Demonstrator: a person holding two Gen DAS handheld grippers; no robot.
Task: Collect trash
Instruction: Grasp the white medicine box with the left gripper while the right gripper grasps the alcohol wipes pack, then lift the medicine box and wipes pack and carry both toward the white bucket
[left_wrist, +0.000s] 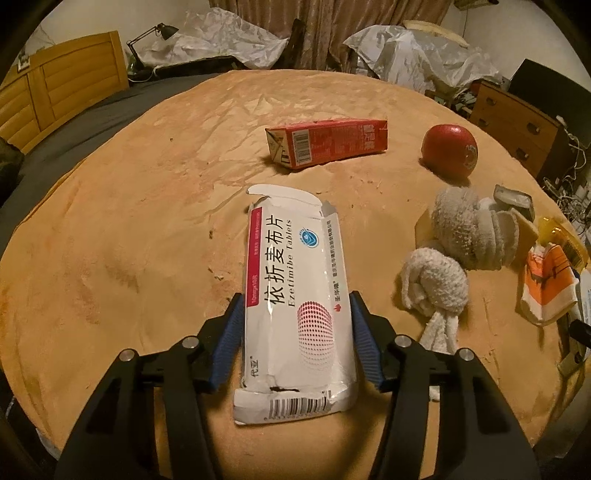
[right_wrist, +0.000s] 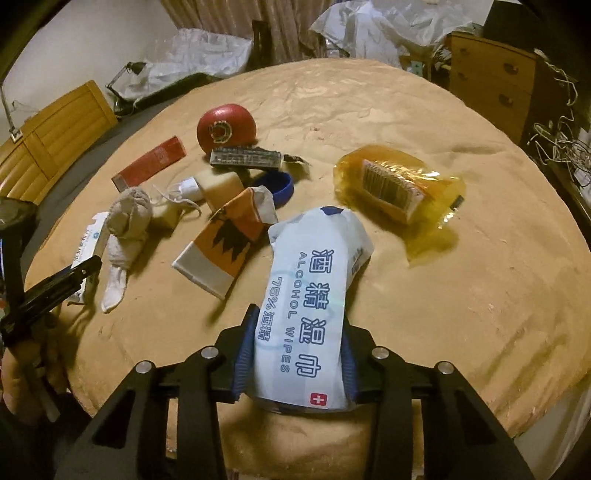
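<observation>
- The left gripper (left_wrist: 295, 317) is seen closed on a flattened white tablet box (left_wrist: 295, 295), its blue pads pressed against both long sides; the near end of the box is torn and hangs over the table edge
- The far flap of the tablet box is ripped open, and the small print on it cannot be read
- The right gripper (right_wrist: 299, 347) is clamped around a pale blue alcohol wipes pack (right_wrist: 314, 295); the lower end of the pack is hidden behind the fingers, and whether it is lifted or resting on the tan cloth (right_wrist: 443, 295) cannot be told
- In the right wrist view the left gripper is seen only as a dark arm at the left border, cut off by the frame, and most of the tablet box is hidden there
- A red carton (left_wrist: 328, 142) is laid on its side further back on the cloth, with a red apple (left_wrist: 448, 151) well apart to its right
- Two knotted white rags (left_wrist: 454, 254) are lying just right of the tablet box
- An orange and white wrapper (right_wrist: 225, 243) is lying just left of the wipes pack, touching or nearly touching it
- A yellow plastic bag (right_wrist: 402, 192) with a barcode label is lying beyond the wipes pack; its contents are blurred
- A blue ring (right_wrist: 280, 186) is half hidden behind the wrapper
</observation>
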